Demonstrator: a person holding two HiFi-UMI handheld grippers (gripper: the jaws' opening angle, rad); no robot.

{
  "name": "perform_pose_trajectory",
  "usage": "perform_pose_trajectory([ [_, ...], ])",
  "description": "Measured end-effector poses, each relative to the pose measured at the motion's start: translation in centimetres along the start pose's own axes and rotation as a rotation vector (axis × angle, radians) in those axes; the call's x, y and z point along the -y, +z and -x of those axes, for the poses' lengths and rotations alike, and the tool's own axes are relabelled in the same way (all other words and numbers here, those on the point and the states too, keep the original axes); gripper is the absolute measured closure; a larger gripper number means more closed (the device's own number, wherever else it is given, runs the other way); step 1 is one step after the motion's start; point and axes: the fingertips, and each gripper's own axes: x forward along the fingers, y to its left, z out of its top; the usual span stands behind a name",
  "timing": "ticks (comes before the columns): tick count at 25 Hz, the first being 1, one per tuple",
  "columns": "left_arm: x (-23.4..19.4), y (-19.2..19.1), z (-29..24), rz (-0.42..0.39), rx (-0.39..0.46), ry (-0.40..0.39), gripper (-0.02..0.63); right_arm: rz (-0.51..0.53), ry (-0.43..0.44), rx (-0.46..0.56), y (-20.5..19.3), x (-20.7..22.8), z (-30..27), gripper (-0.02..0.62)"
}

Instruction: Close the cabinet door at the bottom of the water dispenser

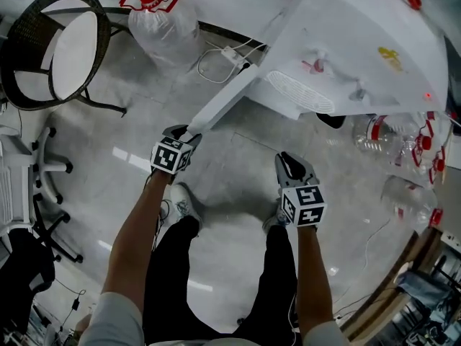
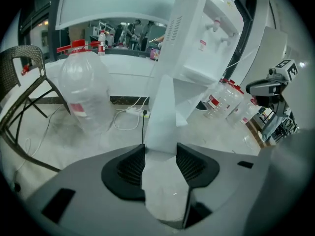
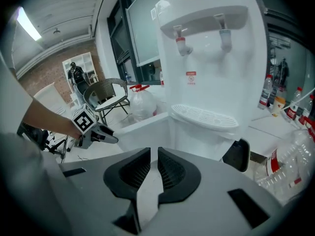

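Note:
The white water dispenser (image 1: 346,49) stands at the upper right of the head view. Its bottom cabinet door (image 1: 223,103) is swung out toward me, edge on. My left gripper (image 1: 189,132) is at that door's free edge. In the left gripper view the door edge (image 2: 162,117) fills the gap between the pads, and the left gripper (image 2: 160,149) is shut on it. My right gripper (image 1: 288,158) hangs lower right of the door, in front of the dispenser (image 3: 206,58). The right gripper (image 3: 154,154) holds nothing, its jaws nearly together.
A large clear water bottle (image 1: 162,24) and a wicker chair (image 1: 54,45) stand left of the dispenser. A power strip with cable (image 1: 230,55) lies on the floor behind the door. Several empty bottles (image 1: 403,143) lie at the right. An office chair (image 1: 29,186) is at the far left.

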Motion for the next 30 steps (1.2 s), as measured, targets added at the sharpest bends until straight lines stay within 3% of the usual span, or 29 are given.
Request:
perform_pose_trajectory([
  [8,8.1,-1.1,-1.8,0.136,0.001,0.012,0.389,-0.053,-0.059,-0.005,-4.2,4.9,5.6,0.523],
  [19,19.5,1.5,-7.8,0.255,-0.037,-0.127,0.306,-0.168,-0.162,0.017,-9.2,10.2,9.2,0.523],
  [26,24.0,4.7,-11.7,0.410,-0.035,-0.123,0.291,-0.253,-0.211,0.062,-11.3,13.8,12.4,0.523],
  [30,26.3,6.9,-14.2,0.557,0.019,-0.131,0.278,-0.279,-0.235,0.070,-13.5,15.8,13.9,0.523],
])
